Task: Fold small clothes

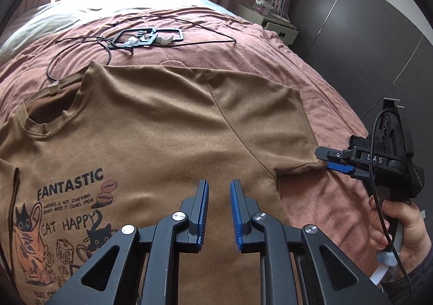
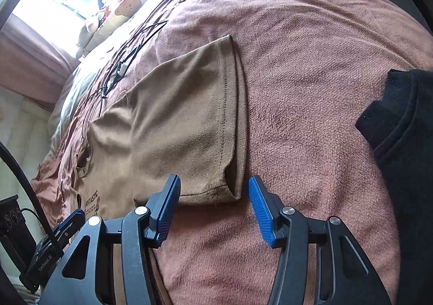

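Two grippers, left (image 1: 219, 191) and right (image 2: 215, 191), both released, hover over a soft, limp brown T-shirt (image 1: 162, 121); its sleeve hem (image 2: 230, 115) looks easiest to pinch.

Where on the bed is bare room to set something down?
Bare pink blanket lies right of the brown T-shirt's sleeve, up to the black garment. It is crowded beyond the collar: black cables and a frame.
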Available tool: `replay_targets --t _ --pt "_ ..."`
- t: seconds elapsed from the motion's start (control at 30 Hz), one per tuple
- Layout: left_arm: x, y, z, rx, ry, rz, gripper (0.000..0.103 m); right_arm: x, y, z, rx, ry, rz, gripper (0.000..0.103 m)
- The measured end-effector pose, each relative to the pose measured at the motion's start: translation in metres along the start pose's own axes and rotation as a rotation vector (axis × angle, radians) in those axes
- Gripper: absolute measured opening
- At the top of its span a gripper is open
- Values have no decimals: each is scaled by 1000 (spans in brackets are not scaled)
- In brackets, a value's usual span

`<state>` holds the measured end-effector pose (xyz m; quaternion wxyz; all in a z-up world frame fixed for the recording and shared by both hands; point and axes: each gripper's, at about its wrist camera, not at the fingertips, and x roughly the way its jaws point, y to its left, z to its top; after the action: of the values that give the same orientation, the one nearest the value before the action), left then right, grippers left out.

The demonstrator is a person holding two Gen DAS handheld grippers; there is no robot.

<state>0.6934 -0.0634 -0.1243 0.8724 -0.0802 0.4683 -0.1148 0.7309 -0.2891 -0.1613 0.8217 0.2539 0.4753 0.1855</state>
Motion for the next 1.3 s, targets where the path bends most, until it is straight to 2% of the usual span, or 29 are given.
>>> replay_targets --t 0.03,0.1,0.27,0.33,0.6,0.73,1.03,1.17,1.3 --pt "6 -1 2 1 2 -2 16 4 -2 2 11 4 2 43" --pt "15 -2 4 4 5 -9 15 9 -5 5 45 5 15 37" --pt "37 -9 8 8 19 -28 12 8 -8 15 52 -20 38 6" --pt "45 -14 9 16 28 -35 11 1 -3 18 23 -49 30 3" --pt "64 -29 3 12 62 -107 11 -27 29 13 -81 -116 66 1" --pt "68 -36 -2 29 72 -108 11 -34 42 12 -119 -126 98 0" --pt "83 -32 1 -44 81 -150 7 -37 73 10 -159 -91 183 0" --pt "73 -18 2 -94 102 -209 7 -29 85 6 -179 -71 213 0" --pt "53 5 5 -132 77 -191 7 -14 93 2 -179 -42 232 0"
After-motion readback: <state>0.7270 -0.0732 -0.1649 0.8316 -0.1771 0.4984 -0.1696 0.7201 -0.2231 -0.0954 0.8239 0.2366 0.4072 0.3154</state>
